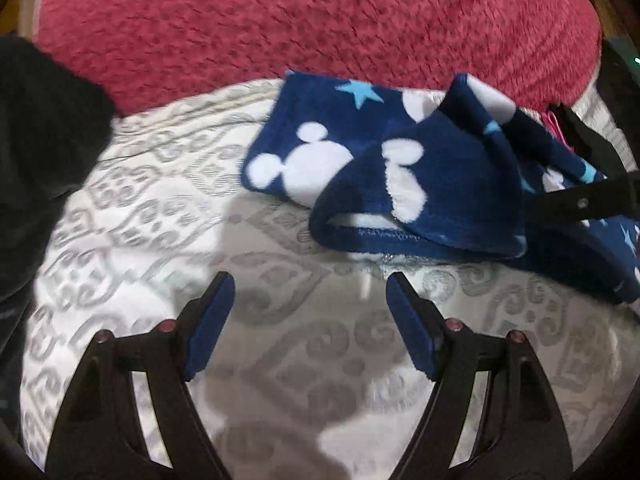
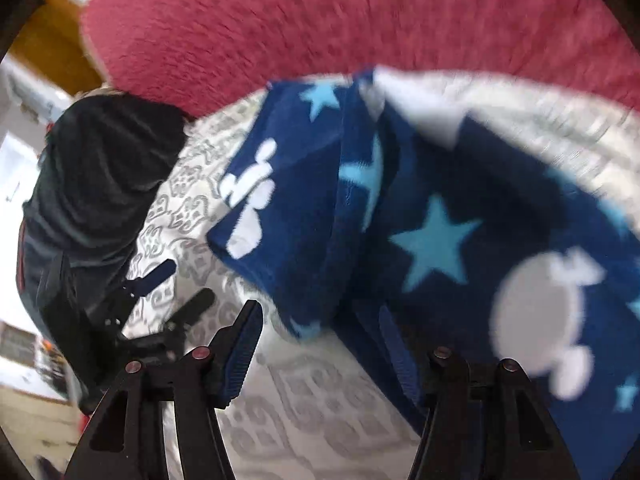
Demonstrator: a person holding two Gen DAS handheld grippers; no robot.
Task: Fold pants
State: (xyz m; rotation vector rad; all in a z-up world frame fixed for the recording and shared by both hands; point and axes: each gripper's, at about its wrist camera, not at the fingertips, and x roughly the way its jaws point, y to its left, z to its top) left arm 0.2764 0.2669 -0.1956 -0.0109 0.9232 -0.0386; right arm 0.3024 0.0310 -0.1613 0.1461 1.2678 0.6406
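Pants (image 1: 360,168), navy fleece with stars, lie crumpled on the patterned bed (image 1: 168,216) at centre right. Left gripper (image 1: 308,292) fingers stand wide apart over bare bedding, holding nothing. Right gripper (image 2: 320,320) fingers are spread at the fabric's lower edge; blur hides any contact.

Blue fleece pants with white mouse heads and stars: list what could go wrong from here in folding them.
1. The blue fleece pants with white mouse heads and stars lie bunched, one layer flipped over; a fold now may trap wrinkles.
2. The right hand-held gripper has its jaws open over a loose edge and may pinch one layer only.
3. The left hand-held gripper is open over the bare white patterned bedcover and could snag it.
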